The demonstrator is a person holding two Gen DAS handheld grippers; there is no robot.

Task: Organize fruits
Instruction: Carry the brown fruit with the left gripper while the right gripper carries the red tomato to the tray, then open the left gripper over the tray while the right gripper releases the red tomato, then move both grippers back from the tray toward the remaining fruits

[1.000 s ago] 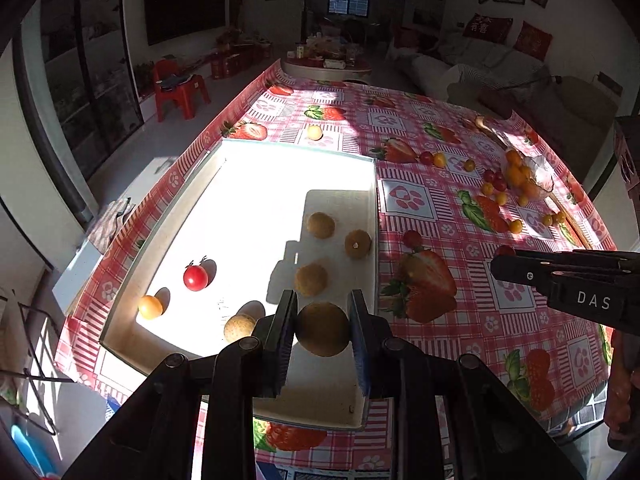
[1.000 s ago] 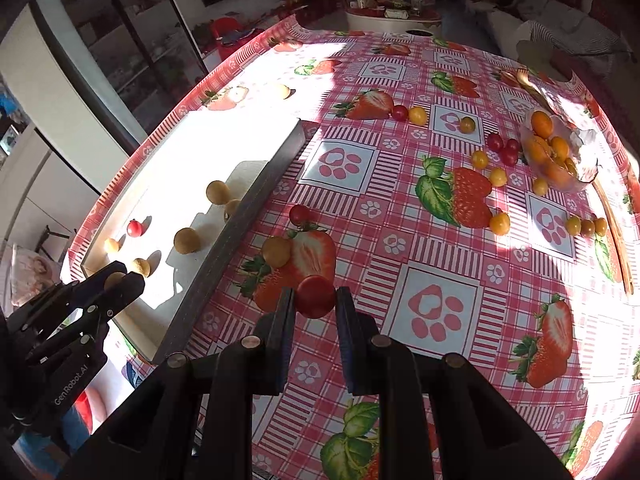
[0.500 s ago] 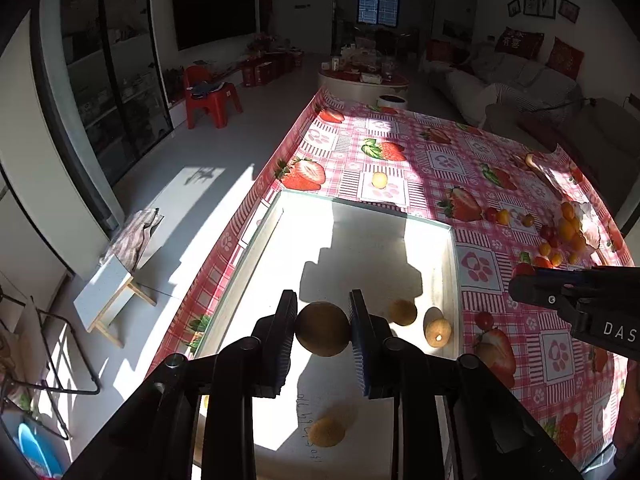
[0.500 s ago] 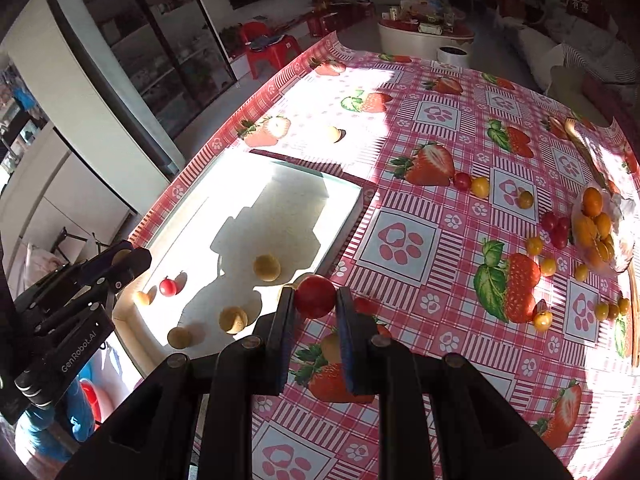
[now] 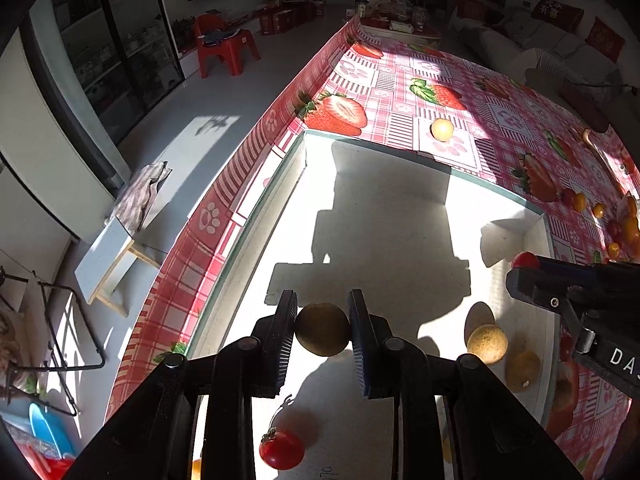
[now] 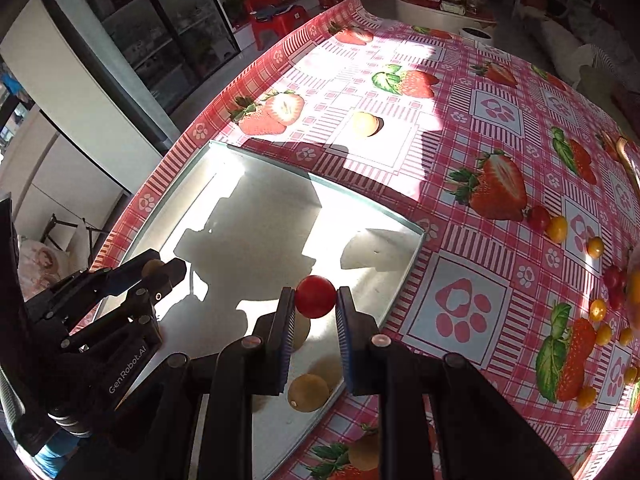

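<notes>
in the left wrist view, the red plaid tablecloth (image 5: 224,216) edged the table along the left, and the shallow white tray (image 5: 260,216) filled the middle of the frame, half in hard sunlight, half under a blocky shadow. at lower centre the left gripper (image 5: 322,330) was clamped on a round brown fruit (image 5: 322,329), its ribbed pads pressing both sides, the fruit hanging above the tray floor. below it, at the bottom edge, a red cherry tomato (image 5: 281,449) with its stem lay on the tray. to the right two more brown fruits (image 5: 487,343) sat close together near the tray's right wall. at the right edge the right gripper (image 5: 526,268) reached in with a small red tomato at its tip. a pale yellow fruit (image 5: 442,129) lay on the cloth beyond the tray's far wall.

in the right wrist view, the left gripper (image 6: 162,270) showed at the left edge over the tray (image 6: 360,196), the brown fruit (image 6: 151,267) just visible between its fingers. at centre the right gripper (image 6: 315,298) was closed on a red tomato (image 6: 315,296), gripped from both sides, above the tray's near right part. under it a brown fruit (image 6: 308,393) lay by the tray's right wall. at the far right, small red and yellow tomatoes (image 6: 557,228) were scattered on the cloth.
</notes>
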